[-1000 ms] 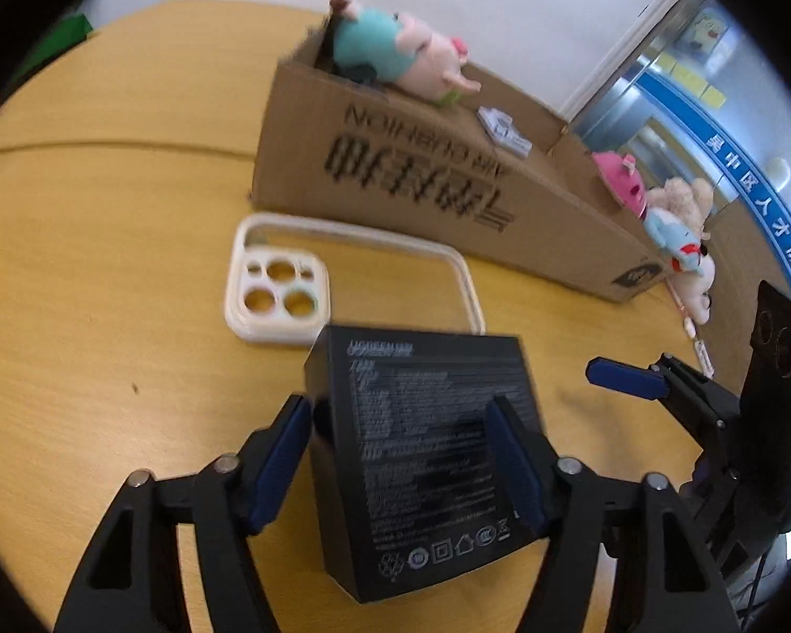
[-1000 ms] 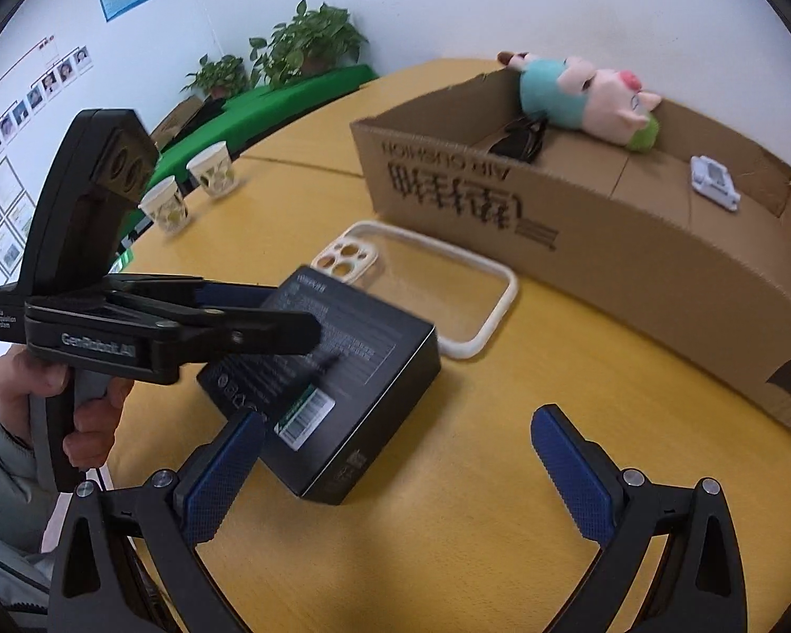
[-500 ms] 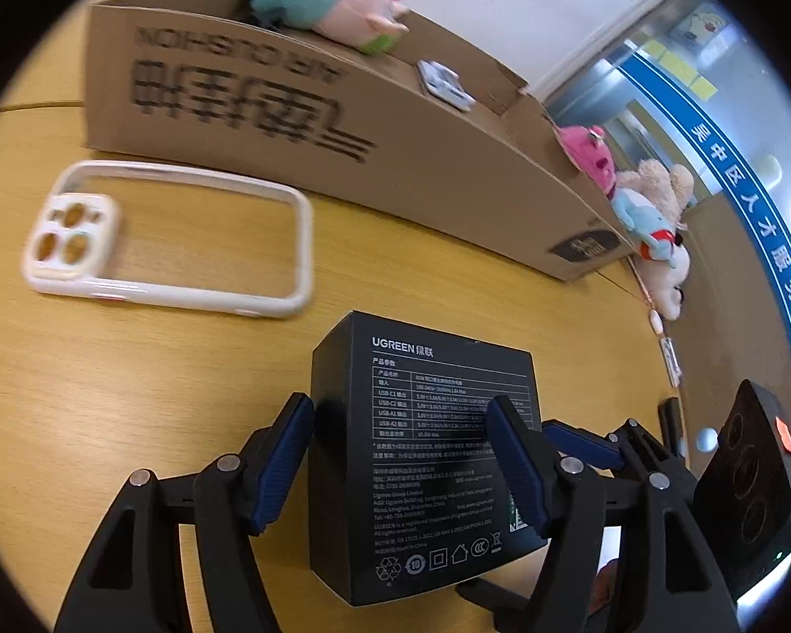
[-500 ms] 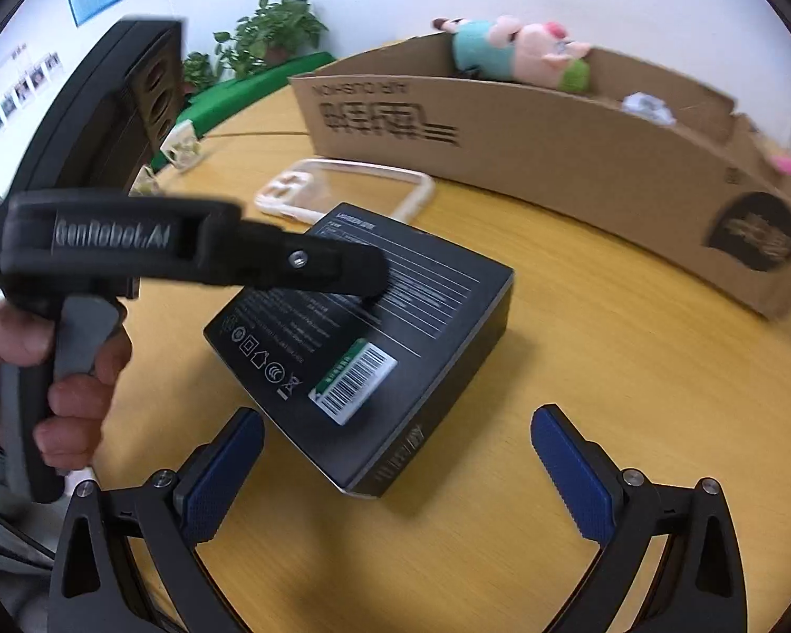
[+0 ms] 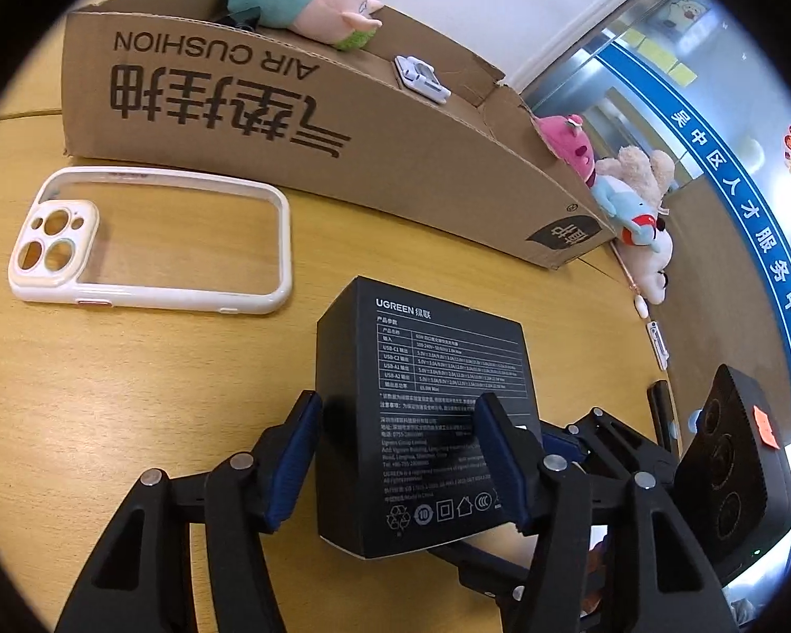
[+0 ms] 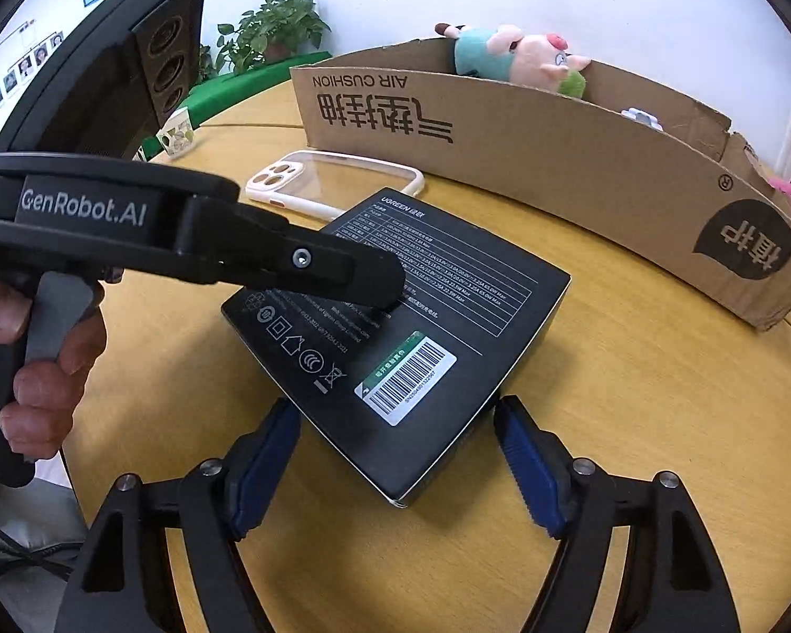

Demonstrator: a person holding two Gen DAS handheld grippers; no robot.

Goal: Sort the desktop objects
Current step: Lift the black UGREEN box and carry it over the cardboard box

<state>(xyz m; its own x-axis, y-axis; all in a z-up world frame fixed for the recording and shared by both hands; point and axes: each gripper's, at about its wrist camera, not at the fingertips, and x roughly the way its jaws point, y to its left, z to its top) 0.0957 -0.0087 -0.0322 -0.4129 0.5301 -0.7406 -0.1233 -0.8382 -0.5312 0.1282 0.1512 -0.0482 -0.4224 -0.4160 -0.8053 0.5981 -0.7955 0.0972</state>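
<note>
Two grippers now work one black box (image 5: 422,411). Since a second ago the box has slid right along the bench (image 5: 132,395), away from the phone case (image 5: 147,242), and the cardboard carton (image 5: 290,121) looms larger. Left gripper (image 5: 398,456) jaws have just been closing and clench the box sides. Right gripper (image 6: 398,467) jaws have just been closing around the box's near corner; pads not seen pressing, released. Box: matte, rectangular, white print, barcode sticker. Case: glossy white rim, clear back. Carton: corrugated, torn edge, holding a plush pig (image 5: 311,0). Bench: smooth wood.
</note>
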